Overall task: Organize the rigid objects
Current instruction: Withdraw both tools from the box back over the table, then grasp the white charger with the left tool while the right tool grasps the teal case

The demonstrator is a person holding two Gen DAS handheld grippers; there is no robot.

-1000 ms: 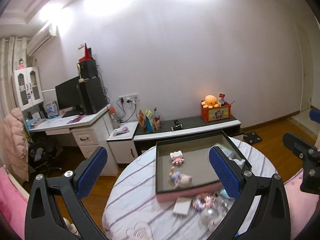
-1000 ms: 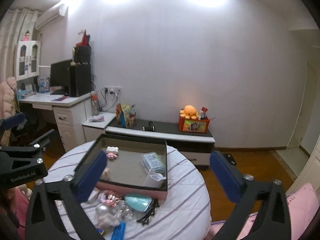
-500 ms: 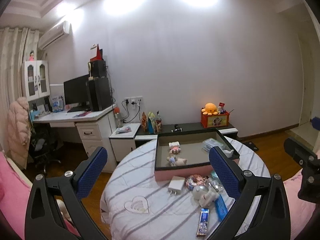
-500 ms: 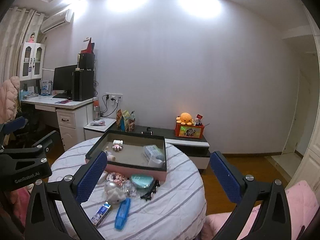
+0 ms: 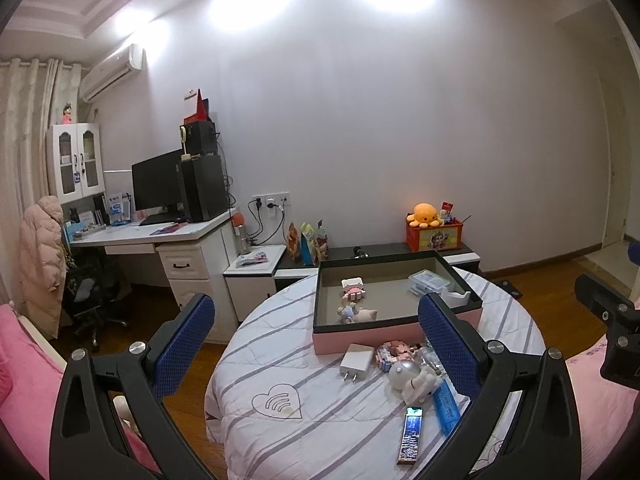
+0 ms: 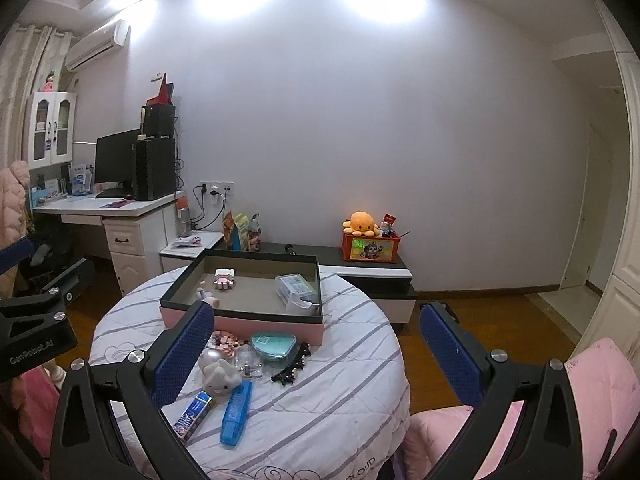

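Lying lengthwise toward camera: blue case (image 6: 237, 413)

Only a couple of things you can actually read here. Your left gripper (image 6: 24, 344), at the left edge of the right wrist view, says "GenRobot.AI" in white. The tablecloth (image 6: 340, 400) hem, near side, reads "CLOUD" upside down.

White desk (image 5: 168, 236), wooden floor (image 6: 492, 320).
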